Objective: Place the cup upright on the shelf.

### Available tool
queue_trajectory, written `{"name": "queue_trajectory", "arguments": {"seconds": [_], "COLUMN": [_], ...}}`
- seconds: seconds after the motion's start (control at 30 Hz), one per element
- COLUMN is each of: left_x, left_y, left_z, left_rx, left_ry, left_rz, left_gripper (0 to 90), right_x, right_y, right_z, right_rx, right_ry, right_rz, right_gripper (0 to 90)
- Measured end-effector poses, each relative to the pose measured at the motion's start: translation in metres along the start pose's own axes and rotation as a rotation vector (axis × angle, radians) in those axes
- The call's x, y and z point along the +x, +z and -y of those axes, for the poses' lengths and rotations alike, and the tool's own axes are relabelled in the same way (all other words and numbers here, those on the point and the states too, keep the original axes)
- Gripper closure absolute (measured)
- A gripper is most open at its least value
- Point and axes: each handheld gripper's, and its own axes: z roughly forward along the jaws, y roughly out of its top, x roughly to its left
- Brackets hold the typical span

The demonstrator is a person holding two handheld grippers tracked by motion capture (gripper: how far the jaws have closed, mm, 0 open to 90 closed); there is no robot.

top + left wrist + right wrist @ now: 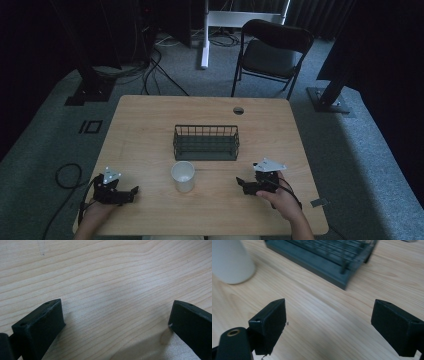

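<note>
Ahead of right hand-held gripper (328, 327), spread wide: cup (230, 261), basket (324, 257); left hand-held gripper (116, 325), released, faces bare table (105, 272).

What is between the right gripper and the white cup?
Nothing: bare wooden table lies between the right gripper and the white round cup, as the high view shows.

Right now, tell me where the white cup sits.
In the high view the white cup stands upright on the table, just in front of the wire basket, between the two grippers.
</note>
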Motion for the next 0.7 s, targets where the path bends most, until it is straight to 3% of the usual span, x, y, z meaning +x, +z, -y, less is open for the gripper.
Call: {"name": "queue_trajectory", "arguments": {"seconds": [0.03, 0.07, 0.7], "left_x": [0.000, 0.000, 0.000], "left_y": [0.000, 0.000, 0.000], "left_z": [0.000, 0.000, 0.000], "left_rx": [0.000, 0.000, 0.000], "left_ry": [0.000, 0.000, 0.000], "left_rz": [0.000, 0.000, 0.000], "left_gripper": [0.1, 0.1, 0.1], "right_x": [0.000, 0.007, 0.050], "right_y": [0.000, 0.005, 0.022], "right_z": [0.000, -0.003, -0.021], "right_rx": [0.000, -0.005, -0.047], "right_ry": [0.000, -0.011, -0.113], "right_rz": [0.000, -0.032, -0.183], "right_gripper": [12.6, 12.5, 12.6]}}
